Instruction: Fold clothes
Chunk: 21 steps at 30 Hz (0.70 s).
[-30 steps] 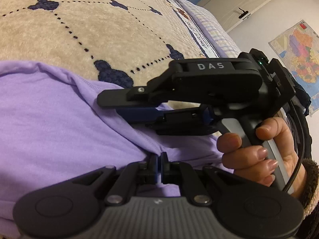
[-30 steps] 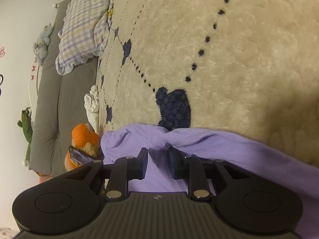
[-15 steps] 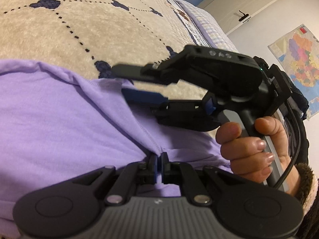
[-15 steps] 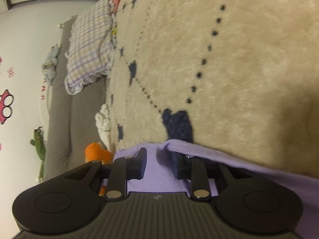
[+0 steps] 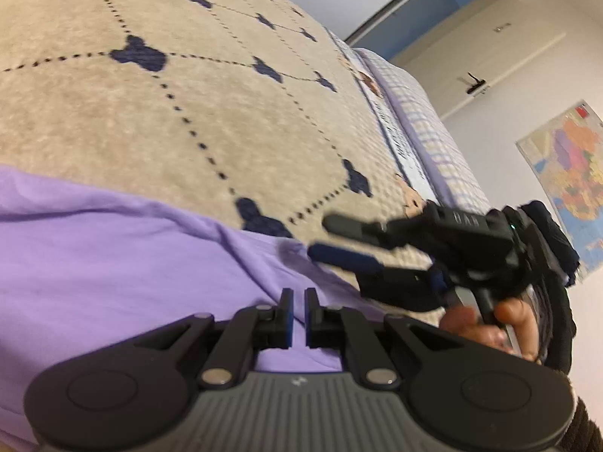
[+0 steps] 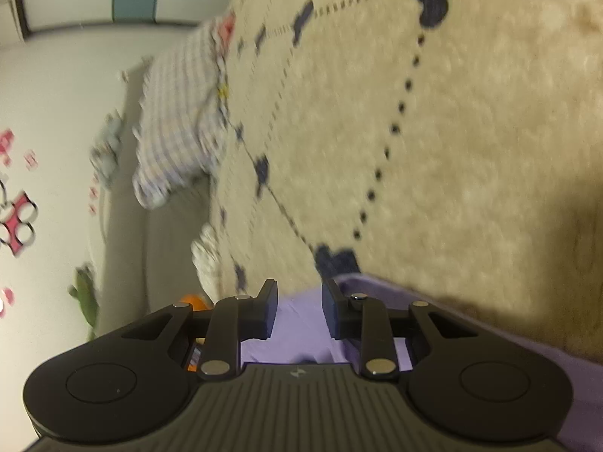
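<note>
A lilac garment (image 5: 113,263) lies spread on a beige blanket (image 5: 188,113) with navy dotted lines. My left gripper (image 5: 297,316) is shut on a fold of it near its right edge, and creases run toward the fingertips. In the left wrist view my right gripper (image 5: 320,236) hovers just past that edge in a person's hand (image 5: 508,316), jaws apart and nothing between them. The right wrist view shows the right gripper (image 6: 299,290) open above the garment (image 6: 301,331), whose edge lies along the right finger (image 6: 333,309). Both views are blurred.
The beige blanket (image 6: 471,150) stretches far ahead. A checked pillow (image 6: 177,124) and a grey headboard sit at its far left, with an orange plush (image 6: 194,301) and a green toy (image 6: 84,293). A checked sheet (image 5: 433,132) and a wall map (image 5: 565,173) are to the right.
The right gripper spread its jaws off the garment's edge and drew back to the right. Both cameras tilted up, showing more blanket and less garment. The left gripper stayed shut.
</note>
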### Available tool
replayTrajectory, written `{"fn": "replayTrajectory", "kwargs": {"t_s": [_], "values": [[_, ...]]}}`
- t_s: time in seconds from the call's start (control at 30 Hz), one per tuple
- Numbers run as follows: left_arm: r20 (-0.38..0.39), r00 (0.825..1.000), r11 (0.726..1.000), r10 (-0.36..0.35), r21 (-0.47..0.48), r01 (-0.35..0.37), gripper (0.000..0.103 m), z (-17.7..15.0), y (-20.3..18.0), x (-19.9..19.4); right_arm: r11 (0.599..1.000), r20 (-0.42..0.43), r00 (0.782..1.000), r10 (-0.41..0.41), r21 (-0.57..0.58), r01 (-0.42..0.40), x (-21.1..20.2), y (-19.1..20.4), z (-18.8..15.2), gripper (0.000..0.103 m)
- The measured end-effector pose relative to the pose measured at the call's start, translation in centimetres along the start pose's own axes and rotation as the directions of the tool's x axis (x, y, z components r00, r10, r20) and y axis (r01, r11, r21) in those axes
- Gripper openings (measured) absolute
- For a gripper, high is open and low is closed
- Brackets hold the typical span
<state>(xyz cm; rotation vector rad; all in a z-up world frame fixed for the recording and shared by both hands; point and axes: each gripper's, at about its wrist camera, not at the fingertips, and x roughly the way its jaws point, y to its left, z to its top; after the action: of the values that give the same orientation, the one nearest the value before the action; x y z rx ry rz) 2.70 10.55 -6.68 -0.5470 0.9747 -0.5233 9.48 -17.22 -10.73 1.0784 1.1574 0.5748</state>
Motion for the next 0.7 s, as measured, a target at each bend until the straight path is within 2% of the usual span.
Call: {"fn": "replayTrajectory", "kwargs": {"t_s": [0.1, 0.2, 0.33, 0.5, 0.7], "values": [[-0.013, 1.0, 1.0, 0.02, 0.003, -0.02, 0.004, -0.3, 0.5, -0.1, 0.997, -0.041, 0.996, -0.074, -0.031, 0.073, 0.9, -0.2, -0.3, 0.03], [-0.028, 0.999, 1.0, 0.029, 0.009, -0.029, 0.004, -0.8, 1.2, -0.6, 0.996, -0.07, 0.994, -0.089, -0.04, 0.086, 1.4, -0.2, -0.5, 0.028], [-0.037, 0.999, 1.0, 0.026, 0.013, -0.026, 0.004, -0.9, 1.7, -0.3, 0.998, -0.122, 0.991, -0.06, -0.01, 0.059, 2.2, -0.6, -0.8, 0.028], [-0.038, 0.999, 1.0, 0.026, 0.017, -0.025, 0.004, -0.9, 1.8, 0.0, 0.999, -0.123, 0.992, 0.0, 0.049, 0.006, 3.0, -1.1, -1.0, 0.027], [-0.036, 0.999, 1.0, 0.025, 0.013, -0.024, 0.004, -0.7, 1.8, 0.0, 0.996, -0.033, 0.998, 0.056, 0.075, -0.054, 2.8, -0.7, -0.3, 0.027]]}}
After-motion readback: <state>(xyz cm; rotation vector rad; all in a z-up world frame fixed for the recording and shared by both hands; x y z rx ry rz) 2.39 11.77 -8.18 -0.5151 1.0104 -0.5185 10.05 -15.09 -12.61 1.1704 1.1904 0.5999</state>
